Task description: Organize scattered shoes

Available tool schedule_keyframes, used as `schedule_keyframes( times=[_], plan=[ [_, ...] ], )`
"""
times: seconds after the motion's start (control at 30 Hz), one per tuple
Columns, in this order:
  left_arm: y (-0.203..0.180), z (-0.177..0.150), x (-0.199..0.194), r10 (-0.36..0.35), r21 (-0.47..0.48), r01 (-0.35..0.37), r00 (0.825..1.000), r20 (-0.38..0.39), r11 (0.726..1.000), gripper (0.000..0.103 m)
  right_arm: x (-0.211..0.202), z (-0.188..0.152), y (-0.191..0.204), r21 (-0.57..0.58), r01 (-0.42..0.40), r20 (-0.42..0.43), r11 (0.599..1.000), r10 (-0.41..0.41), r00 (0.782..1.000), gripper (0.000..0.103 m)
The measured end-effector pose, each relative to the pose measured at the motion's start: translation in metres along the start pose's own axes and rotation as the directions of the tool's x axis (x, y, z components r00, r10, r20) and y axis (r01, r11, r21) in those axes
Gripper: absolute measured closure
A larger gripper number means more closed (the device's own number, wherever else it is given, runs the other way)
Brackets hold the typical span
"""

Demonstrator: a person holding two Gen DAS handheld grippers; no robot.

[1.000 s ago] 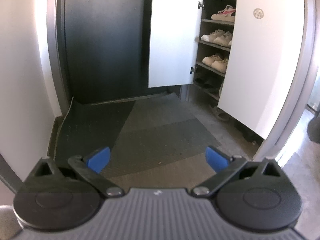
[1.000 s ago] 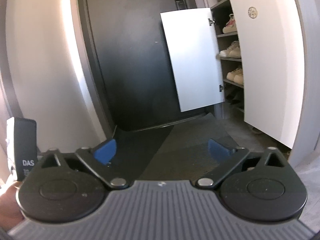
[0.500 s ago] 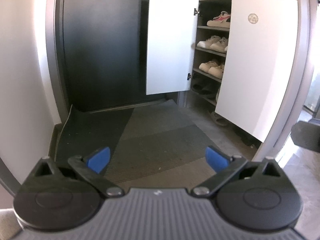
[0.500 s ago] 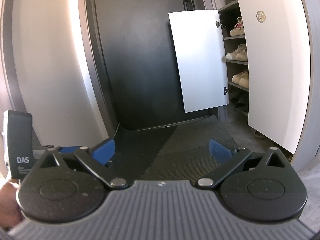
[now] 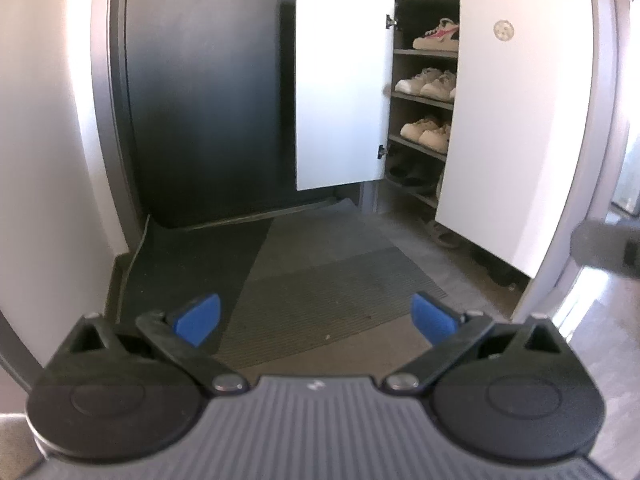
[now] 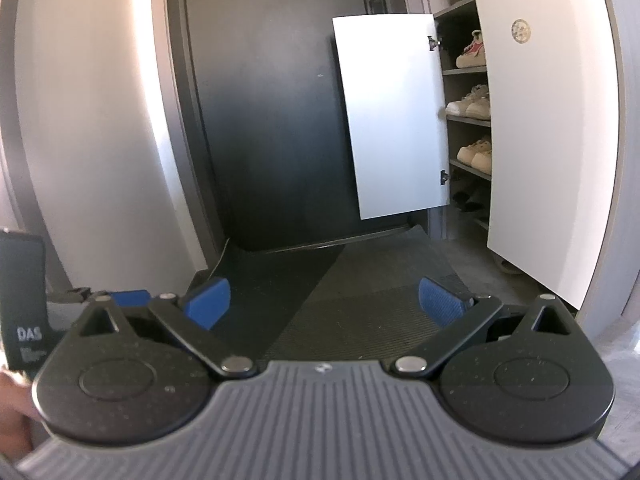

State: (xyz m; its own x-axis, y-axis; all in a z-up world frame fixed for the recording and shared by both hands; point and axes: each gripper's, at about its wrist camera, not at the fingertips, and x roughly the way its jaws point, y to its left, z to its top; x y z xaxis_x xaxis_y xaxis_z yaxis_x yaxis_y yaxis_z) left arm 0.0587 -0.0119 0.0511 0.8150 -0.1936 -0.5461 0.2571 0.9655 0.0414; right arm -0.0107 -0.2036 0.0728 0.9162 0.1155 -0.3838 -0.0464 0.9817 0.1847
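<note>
An open shoe cabinet (image 5: 424, 54) (image 6: 466, 120) stands at the right of the entryway, its white doors swung out. Its shelves hold a red-and-white sneaker (image 5: 436, 36) (image 6: 472, 50), a white pair (image 5: 426, 84) (image 6: 470, 104), a beige pair (image 5: 426, 132) (image 6: 476, 152) and dark shoes (image 5: 412, 170) lower down. A sandal (image 5: 440, 234) and a dark shoe (image 5: 494, 266) lie on the floor under the near door. My left gripper (image 5: 316, 318) and right gripper (image 6: 324, 302) both hang open and empty above the mat, well short of the cabinet.
A dark ribbed doormat (image 5: 320, 280) (image 6: 360, 292) covers the floor before the black entrance door (image 5: 208, 100) (image 6: 272, 120). White walls close in the left side. The near cabinet door (image 5: 516, 120) (image 6: 548, 140) juts into the passage. The other gripper's body (image 6: 24, 300) shows at the left edge.
Both cameras have drawn back and tilted slightly up, so the cabinet and door look a little farther. Both grippers stay open and empty.
</note>
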Motion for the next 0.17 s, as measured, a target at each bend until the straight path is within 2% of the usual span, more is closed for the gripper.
schedule_keyframes(
  times=[0.17],
  plan=[
    [-0.0024,0.0001,-0.0003,0.021,0.016,-0.021,1.000,0.006,1.000,0.000,-0.0046,0.0022,0.0020,-0.004,-0.001,0.008,1.000,0.002,1.000,0.000]
  ],
)
